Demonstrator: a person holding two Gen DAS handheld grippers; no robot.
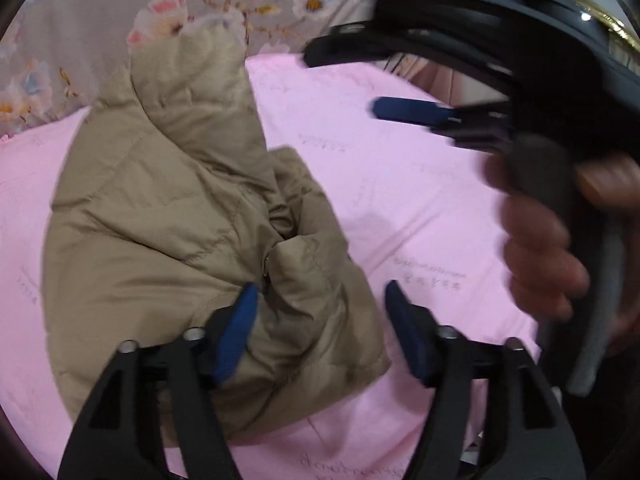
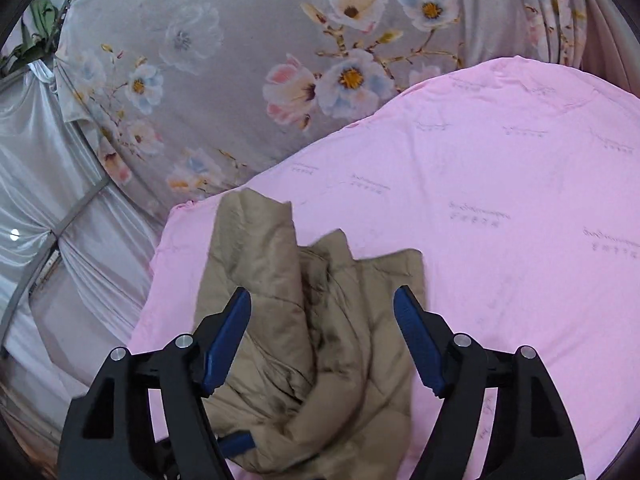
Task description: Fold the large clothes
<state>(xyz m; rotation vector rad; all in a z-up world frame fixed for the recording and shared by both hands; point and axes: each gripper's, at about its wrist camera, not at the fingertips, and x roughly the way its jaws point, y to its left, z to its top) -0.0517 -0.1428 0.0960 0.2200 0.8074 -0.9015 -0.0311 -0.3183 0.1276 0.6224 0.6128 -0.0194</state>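
Note:
A tan puffer jacket (image 1: 180,220) lies bunched and partly folded on a pink sheet (image 1: 400,200). My left gripper (image 1: 320,320) is open just above the jacket's near right corner, its left finger over the fabric, holding nothing. My right gripper (image 1: 400,84), held in a hand, shows blurred at the upper right of the left wrist view, above the sheet. In the right wrist view the right gripper (image 2: 322,324) is open over the jacket (image 2: 312,340), holding nothing. A blue fingertip (image 2: 236,444) of the left gripper shows at the jacket's near edge.
The pink sheet (image 2: 500,200) covers the bed. A grey floral cover (image 2: 240,60) lies behind it. White satin drapes (image 2: 48,200) hang at the left beyond the bed's edge. A hand (image 1: 540,240) grips the right gripper's handle.

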